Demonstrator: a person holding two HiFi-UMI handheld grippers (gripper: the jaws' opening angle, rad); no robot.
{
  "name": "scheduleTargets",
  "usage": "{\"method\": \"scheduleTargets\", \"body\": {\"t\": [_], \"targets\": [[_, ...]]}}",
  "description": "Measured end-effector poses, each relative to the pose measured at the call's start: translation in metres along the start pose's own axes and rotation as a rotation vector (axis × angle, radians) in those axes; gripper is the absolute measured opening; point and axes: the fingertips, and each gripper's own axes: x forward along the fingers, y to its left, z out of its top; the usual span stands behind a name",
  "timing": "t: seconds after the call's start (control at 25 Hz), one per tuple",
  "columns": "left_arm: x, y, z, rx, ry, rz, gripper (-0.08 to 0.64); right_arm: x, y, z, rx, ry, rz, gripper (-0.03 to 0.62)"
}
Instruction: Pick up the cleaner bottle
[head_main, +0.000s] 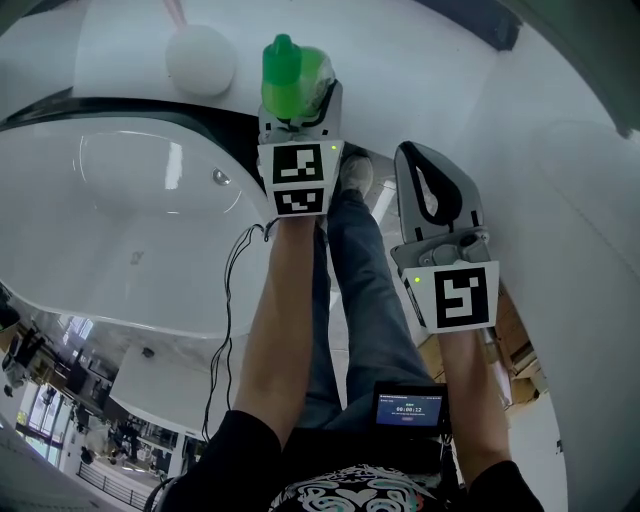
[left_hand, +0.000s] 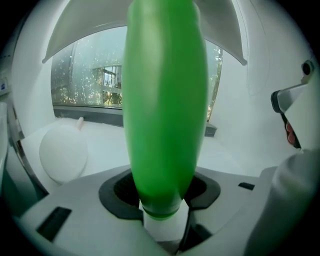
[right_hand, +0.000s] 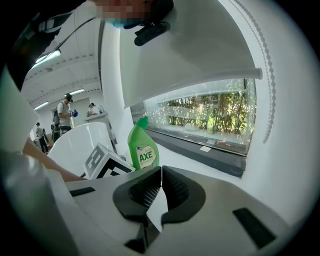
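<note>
Right gripper view: cleaner bottle (right_hand: 142, 150) upright (cap up), clamped in left tongs (left_hand: 161, 197); right tongs (right_hand: 159, 190) together, empty.

AXE – printed on the label of the cleaner bottle (right_hand: 142, 150), just beyond and left of the right gripper (right_hand: 161, 172) fingertips. The small screen (head_main: 408, 408) shows digits – possibly 00:00:12.

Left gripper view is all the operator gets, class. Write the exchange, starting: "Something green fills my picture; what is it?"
Observer: A cleaner bottle; the right gripper view shows its label, AXE.
Operator: Is my other gripper busy?
Observer: No; the right gripper is empty, jaws together.
Operator: What lies on my left?
Observer: The head view shows a white bathtub there.
</note>
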Motion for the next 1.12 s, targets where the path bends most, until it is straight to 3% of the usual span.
{"method": "scheduleTargets", "body": {"t": [0.16,0.56,0.72,0.92,1.12], "targets": [[-0.003,0.001,-0.003,-0.030,-0.015,-0.021,0.207,0.004,0.001,0.007,0.055,-0.039,-0.020,0.028],[-0.010,0.002,-0.006,-0.086,-0.085,-0.076,0.207,0.007,0.005,-0.001,0.047,-0.026,-0.004,0.028],[-0.011,-0.001,-0.006,-0.049,-0.086,-0.075,0.207,0.011,0.004,-0.010,0.075,-0.010,0.062,0.028],[-0.012,-0.003,-0.008,-0.041,-0.066,-0.055,0.207,0.028,0.000,0.021,0.109,-0.082,0.115,0.028],[-0.013,-0.016,-0.016,0.089,-0.026,0.006,0.209,0.027,0.006,0.030,0.086,-0.088,0.142,0.028]]}}
